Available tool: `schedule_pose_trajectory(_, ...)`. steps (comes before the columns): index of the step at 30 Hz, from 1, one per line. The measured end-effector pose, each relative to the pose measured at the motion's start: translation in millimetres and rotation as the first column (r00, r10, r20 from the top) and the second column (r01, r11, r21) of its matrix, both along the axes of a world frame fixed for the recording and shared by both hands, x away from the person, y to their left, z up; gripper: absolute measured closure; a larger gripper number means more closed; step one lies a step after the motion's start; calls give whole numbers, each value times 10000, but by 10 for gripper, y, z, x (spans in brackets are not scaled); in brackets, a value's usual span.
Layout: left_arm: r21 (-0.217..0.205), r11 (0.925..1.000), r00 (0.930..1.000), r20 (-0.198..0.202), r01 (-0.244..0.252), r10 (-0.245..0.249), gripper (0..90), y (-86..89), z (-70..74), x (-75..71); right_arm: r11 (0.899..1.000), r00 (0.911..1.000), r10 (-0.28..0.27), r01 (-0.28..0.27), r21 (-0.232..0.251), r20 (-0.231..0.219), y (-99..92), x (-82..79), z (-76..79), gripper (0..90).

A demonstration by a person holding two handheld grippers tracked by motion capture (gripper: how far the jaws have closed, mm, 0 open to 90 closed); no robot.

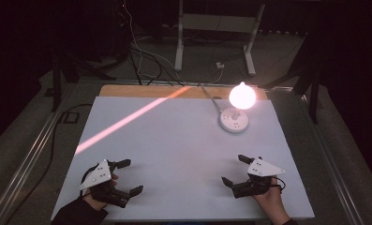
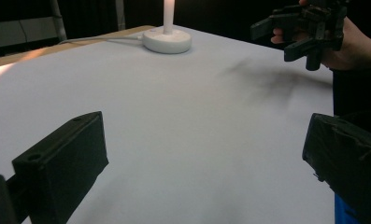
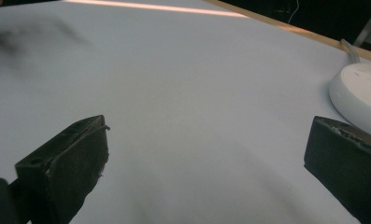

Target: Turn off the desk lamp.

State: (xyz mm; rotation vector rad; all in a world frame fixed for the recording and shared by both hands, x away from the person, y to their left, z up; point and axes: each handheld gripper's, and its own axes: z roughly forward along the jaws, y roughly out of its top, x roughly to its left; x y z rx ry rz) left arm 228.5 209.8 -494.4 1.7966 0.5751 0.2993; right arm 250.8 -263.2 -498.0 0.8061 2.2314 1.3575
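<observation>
Lamp [image 1: 240, 105] glowing on white table [image 1: 174, 154], left gripper [image 1: 127, 177] and right gripper [image 1: 234, 169] fingers spread, empty

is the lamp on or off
On: the lamp bulb glows bright above its white base on the table.

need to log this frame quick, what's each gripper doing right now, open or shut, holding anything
Left gripper: open, jaws wide apart, holding nothing, near the table's front edge.
Right gripper: open, jaws wide apart, holding nothing, short of the lamp.
</observation>
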Motion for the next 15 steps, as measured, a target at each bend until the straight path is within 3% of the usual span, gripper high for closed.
schedule_pose_trajectory(10, -42, 10000, 10000, 0, 23, -23, 6, 5, 7, -4, 9997, 9999, 106, -108, -221, -85, 4, -15, -1, 0)
schedule_pose_trajectory(12, -2, 10000, 10000, 7, 39, -39, 6, 4, 6, -7, 9998, 9993, 148, -152, -117, -331, 6, -15, 3, 0)
schedule_pose_trajectory(15, -42, 10000, 10000, 15, 64, -64, 6, 3, 8, -3, 9996, 9992, 183, -190, -202, -346, 20, -20, 14, 0)
